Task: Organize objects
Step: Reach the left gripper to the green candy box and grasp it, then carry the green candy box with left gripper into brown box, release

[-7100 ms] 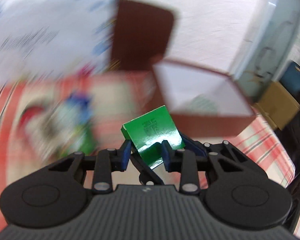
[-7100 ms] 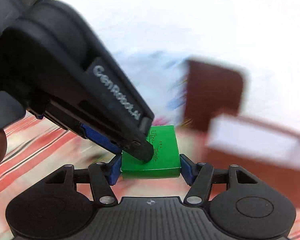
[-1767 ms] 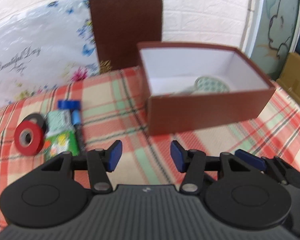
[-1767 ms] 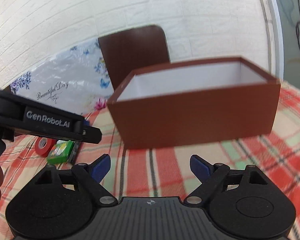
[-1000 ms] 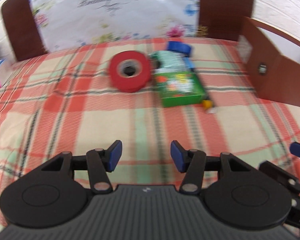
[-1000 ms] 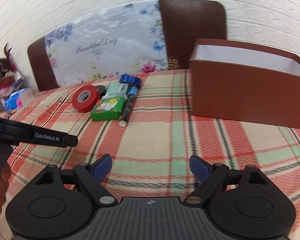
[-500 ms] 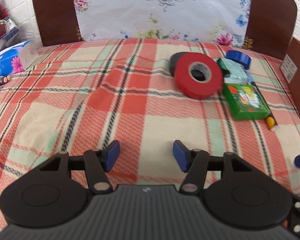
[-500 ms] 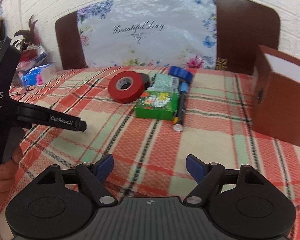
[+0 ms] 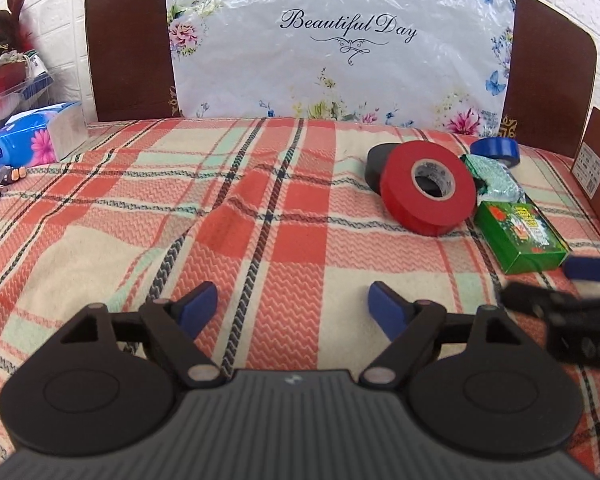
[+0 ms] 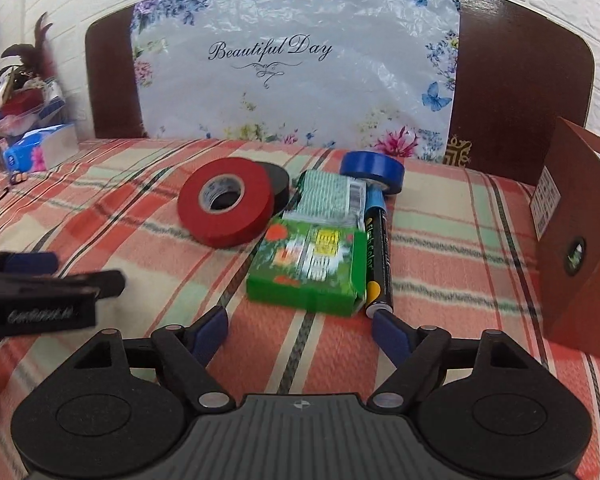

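Observation:
A cluster lies on the plaid cloth: a red tape roll [image 10: 225, 207], a black tape roll [image 10: 279, 187] behind it, a blue tape roll [image 10: 373, 169], a teal packet [image 10: 327, 197], a green box [image 10: 309, 269] and a black marker [image 10: 378, 256]. The brown box [image 10: 580, 248] stands at the right. My right gripper [image 10: 300, 327] is open and empty, just in front of the green box. My left gripper [image 9: 292, 307] is open and empty over bare cloth, left of the red tape roll [image 9: 428, 187] and green box [image 9: 520, 237].
A floral "Beautiful Day" bag [image 9: 340, 48] leans on a dark headboard [image 9: 128, 44] at the back. A blue tissue pack [image 9: 32, 136] and clutter sit at the far left. The right gripper's fingers [image 9: 592, 269] show at the left wrist view's right edge.
Both grippers have swung left, away from the brown box, and come closer to the cluster. The right one now faces the green box. Both stay open and empty.

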Available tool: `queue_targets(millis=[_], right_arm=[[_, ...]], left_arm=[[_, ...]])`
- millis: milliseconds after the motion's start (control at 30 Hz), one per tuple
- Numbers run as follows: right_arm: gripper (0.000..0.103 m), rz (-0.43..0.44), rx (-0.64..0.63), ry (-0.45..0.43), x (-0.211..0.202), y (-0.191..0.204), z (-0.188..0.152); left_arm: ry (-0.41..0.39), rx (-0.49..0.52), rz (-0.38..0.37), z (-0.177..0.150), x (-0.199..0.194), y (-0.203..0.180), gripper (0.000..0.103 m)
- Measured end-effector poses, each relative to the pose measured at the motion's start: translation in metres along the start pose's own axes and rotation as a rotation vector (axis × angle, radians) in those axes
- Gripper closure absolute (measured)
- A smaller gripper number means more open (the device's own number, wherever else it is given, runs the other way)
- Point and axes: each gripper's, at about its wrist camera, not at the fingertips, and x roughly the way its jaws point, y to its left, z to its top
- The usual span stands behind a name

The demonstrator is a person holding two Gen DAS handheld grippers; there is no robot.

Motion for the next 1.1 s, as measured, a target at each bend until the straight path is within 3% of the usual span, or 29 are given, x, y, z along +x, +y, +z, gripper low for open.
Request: queue_targets(millis=[133,200,300,667,700,833,900,967,1100], right_arm=[[0.024,0.0,0.008,-0.005,0.016,-0.002,0.01],[0.041,0.003,0.006,-0.013,0.017,0.001,0.012],[0.044,-0.002,-0.01,-0.01,0.009,0.003,0.007],[0.043,-0.033,0.033,0.005,-0.088,-0.027,-0.066],[0.043,-0.037,0.045,0.007,-0.099,-0.031,-0.074],[0.043,-0.069,0.068,0.004,-0.128,-0.042,-0.095],[0.033,-0.076,0.076,0.004,-0.133,-0.044,-0.1],[0.032,-0.067,0.084,0.002,-0.134,-0.046,-0.101],[0.03,-0.054,0.081,-0.002,-0.135,-0.048,-0.104]], left_arm=[[-0.009,-0.009,-0.006,-0.001,0.001,0.001,0.018],[-0.01,-0.012,-0.009,-0.001,0.002,0.001,0.018],[-0.011,-0.012,-0.008,-0.001,0.003,0.002,0.018],[0.02,0.046,0.043,-0.002,-0.006,-0.014,0.017],[0.043,0.037,0.022,-0.004,-0.012,-0.019,0.018],[0.131,0.017,-0.195,-0.015,-0.051,-0.056,0.019],[0.197,0.004,-0.322,-0.018,-0.068,-0.079,0.02],[0.264,0.011,-0.419,-0.02,-0.078,-0.102,0.021],[0.348,0.05,-0.451,-0.025,-0.079,-0.139,0.022]])
